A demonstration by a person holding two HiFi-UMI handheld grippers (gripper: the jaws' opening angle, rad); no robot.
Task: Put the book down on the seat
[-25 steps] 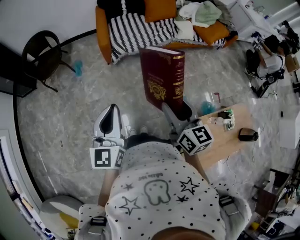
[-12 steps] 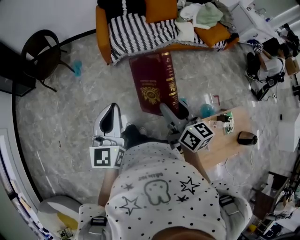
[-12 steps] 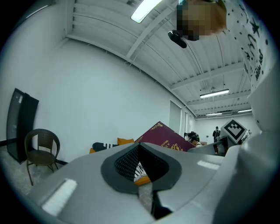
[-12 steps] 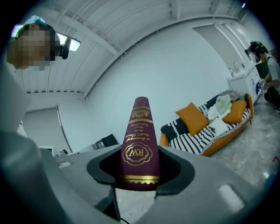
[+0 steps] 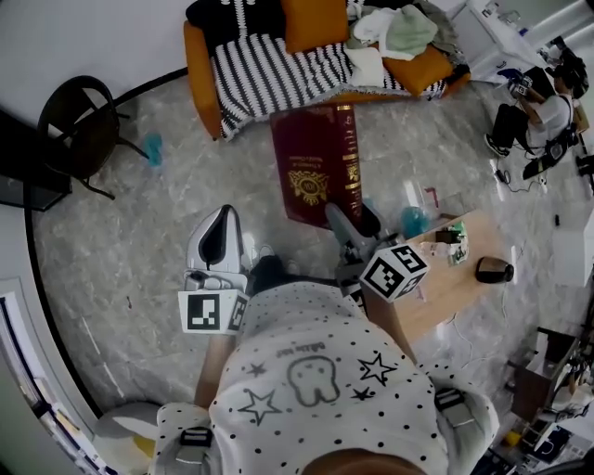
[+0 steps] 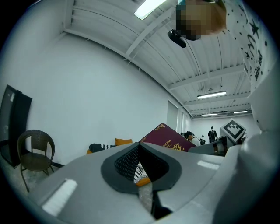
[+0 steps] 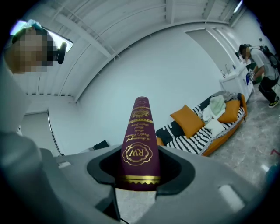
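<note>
Relative to a second ago, the thick maroon hardcover book with gold lettering [image 5: 317, 162] presents its front cover more squarely to the head camera, its end face no longer showing. Its far end meets the front edge of the orange sofa [image 5: 199, 65] in that view; whether it is over the seat or short of it cannot be told. Right hand-held gripper [image 5: 351, 221]: pinching the book's near end, the volume cantilevered above the grey marble floor [image 5: 139, 241]. Left hand-held gripper [image 5: 223, 218]: jaws pressed together on nothing, lending no support. Judged risks: a heavy book gripped at one end may pivot or slip; release short of the black-and-white striped blanket [image 5: 278, 72] on the seat would drop it to the floor; heaped clothes [image 5: 399, 28] limit flat room.
</note>
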